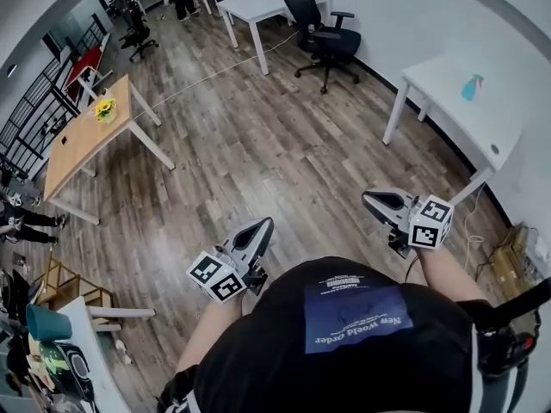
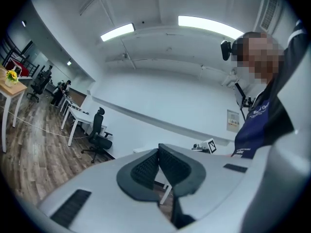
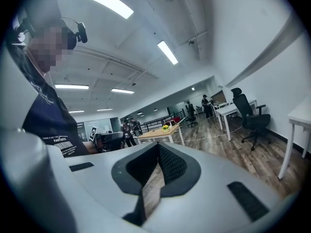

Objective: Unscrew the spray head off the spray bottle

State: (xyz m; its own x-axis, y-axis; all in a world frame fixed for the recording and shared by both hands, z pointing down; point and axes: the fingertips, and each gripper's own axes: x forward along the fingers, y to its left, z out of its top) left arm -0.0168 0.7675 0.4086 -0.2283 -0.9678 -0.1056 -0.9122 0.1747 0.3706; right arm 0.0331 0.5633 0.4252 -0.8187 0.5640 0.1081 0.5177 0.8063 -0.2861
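Observation:
A small teal spray bottle (image 1: 471, 87) stands on the white table (image 1: 456, 123) by the right wall, far from both grippers. My left gripper (image 1: 261, 228) is held close to the person's body over the wooden floor, jaws shut with nothing between them. My right gripper (image 1: 373, 200) is held at the other side, also shut and empty. In the left gripper view the left gripper (image 2: 158, 150) points up toward the wall and ceiling. In the right gripper view the right gripper (image 3: 158, 147) points across the room. The bottle shows in neither gripper view.
A wooden table (image 1: 82, 140) with yellow flowers (image 1: 105, 108) stands at the left. A black office chair (image 1: 323, 33) and a white desk (image 1: 258, 5) are at the back, with people beyond. A cluttered table corner (image 1: 82, 351) is at lower left.

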